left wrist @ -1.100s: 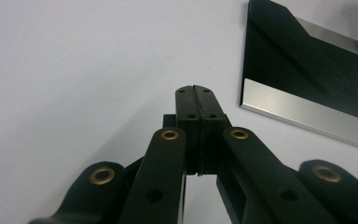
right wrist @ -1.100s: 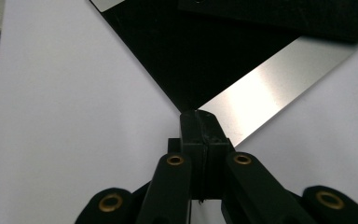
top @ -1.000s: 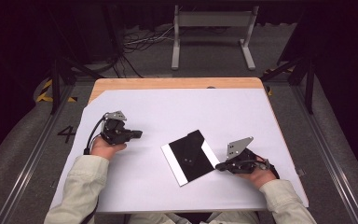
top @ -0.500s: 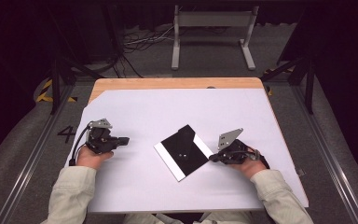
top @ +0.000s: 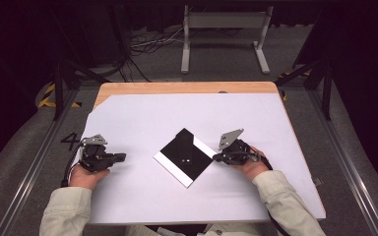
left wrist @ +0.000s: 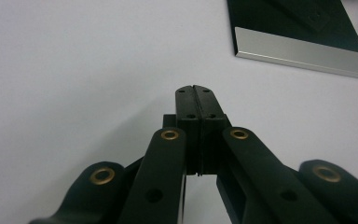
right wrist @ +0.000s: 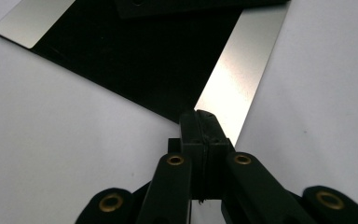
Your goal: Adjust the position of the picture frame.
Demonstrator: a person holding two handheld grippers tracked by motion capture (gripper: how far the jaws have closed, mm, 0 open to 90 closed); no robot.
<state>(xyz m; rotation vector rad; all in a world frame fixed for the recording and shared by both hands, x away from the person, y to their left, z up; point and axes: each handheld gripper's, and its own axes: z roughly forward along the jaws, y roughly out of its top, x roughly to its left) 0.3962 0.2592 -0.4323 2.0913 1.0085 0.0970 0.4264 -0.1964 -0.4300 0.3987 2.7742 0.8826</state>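
both hands have drawn back toward the table's near edge. the left gripper (top: 120,158), jaws pressed together on nothing, is now well apart from the one black plate (top: 184,157) with two silver edge strips; the right gripper (top: 218,158), equally closed, touches its right corner, probably nudging it.

One black plate (top: 184,156), two tools (both closed).
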